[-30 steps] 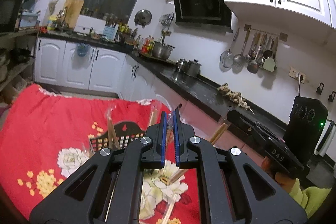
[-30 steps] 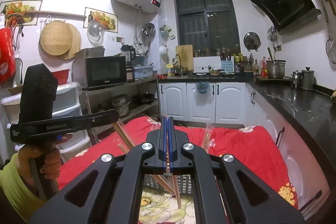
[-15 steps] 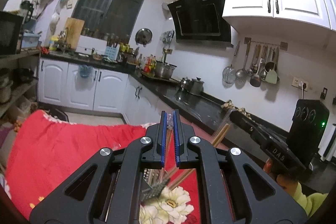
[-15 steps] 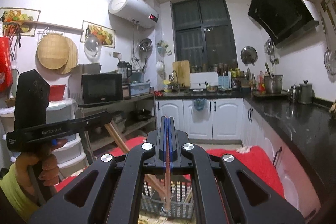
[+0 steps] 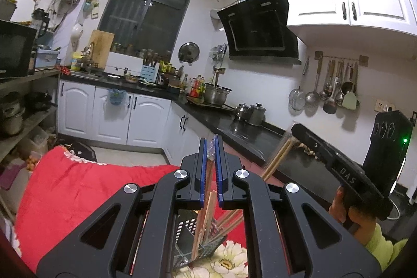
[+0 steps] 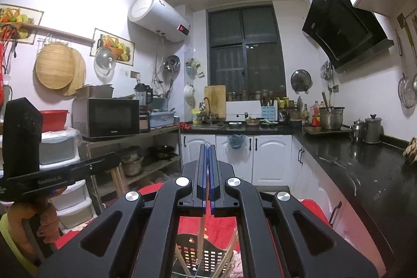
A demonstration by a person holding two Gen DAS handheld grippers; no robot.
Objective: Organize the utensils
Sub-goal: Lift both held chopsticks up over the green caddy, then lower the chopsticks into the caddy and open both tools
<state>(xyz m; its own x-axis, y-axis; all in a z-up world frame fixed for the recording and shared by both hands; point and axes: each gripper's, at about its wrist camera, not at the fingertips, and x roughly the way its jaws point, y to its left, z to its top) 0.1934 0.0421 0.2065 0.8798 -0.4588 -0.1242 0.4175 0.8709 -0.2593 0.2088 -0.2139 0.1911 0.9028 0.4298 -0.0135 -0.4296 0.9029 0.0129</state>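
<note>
My left gripper [image 5: 211, 141] is shut on a pair of wooden chopsticks [image 5: 206, 210] in a clear wrapper; they hang down toward the black perforated utensil basket [image 5: 186, 228]. My right gripper [image 6: 207, 147] is shut on another wooden pair [image 6: 201, 233], whose lower ends reach into the same basket [image 6: 208, 255]. In the left wrist view the right gripper [image 5: 293, 129] shows at the right with its chopsticks [image 5: 277, 160] slanting down. The right wrist view has the left gripper [image 6: 117, 159] at the left with its sticks [image 6: 116, 179] below. More chopsticks lean inside the basket.
The basket stands on a red floral cloth [image 5: 78, 194] over the table. A black kitchen counter [image 6: 365, 173] with pots runs along the right, white cabinets [image 6: 271, 158] behind. A shelf with a microwave [image 6: 106, 116] is at the left. A hand in a yellow-green sleeve [image 5: 383, 246] holds each gripper.
Both grippers have risen and tilted up, still shut on their chopsticks. Less of the red cloth shows, and the basket has dropped to the bottom of both views.
</note>
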